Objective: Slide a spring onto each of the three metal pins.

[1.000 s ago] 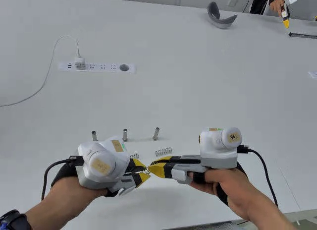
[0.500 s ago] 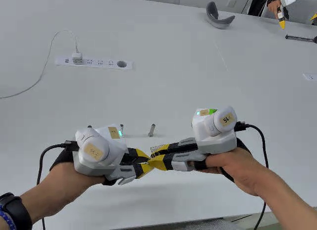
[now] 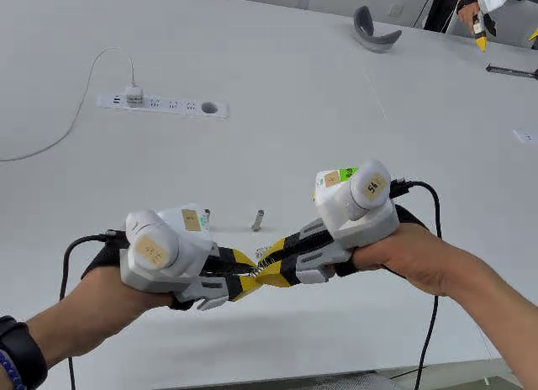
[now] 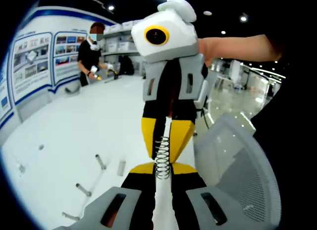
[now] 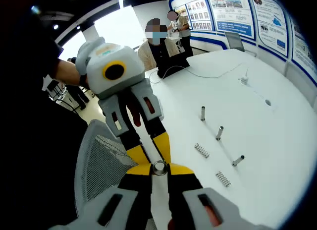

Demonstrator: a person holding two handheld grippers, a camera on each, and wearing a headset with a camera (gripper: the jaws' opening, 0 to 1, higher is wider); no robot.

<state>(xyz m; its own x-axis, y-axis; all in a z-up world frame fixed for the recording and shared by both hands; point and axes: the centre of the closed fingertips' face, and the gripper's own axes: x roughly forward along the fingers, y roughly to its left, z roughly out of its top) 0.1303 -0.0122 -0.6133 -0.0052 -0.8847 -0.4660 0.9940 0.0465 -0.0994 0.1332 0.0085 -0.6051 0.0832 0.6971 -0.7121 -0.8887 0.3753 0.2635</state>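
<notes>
Above the bench's near edge, the spring ran lengthwise between the left tool and right tool, each clamped on one end, with the three pins standing just beyond the tips toward the far edge.

Head view: you look forward and down from above your hands; the counter runs away from you, with both claws close at the bottom.
Left gripper view: it sits low behind your left claw and faces the right claw head-on, very near, with the counter off to its left.
Right gripper view: the reverse, facing your left claw very near, with the counter to its right.
Shared: all three take in the spring between the two claw tips, and the pins on the counter.
</notes>
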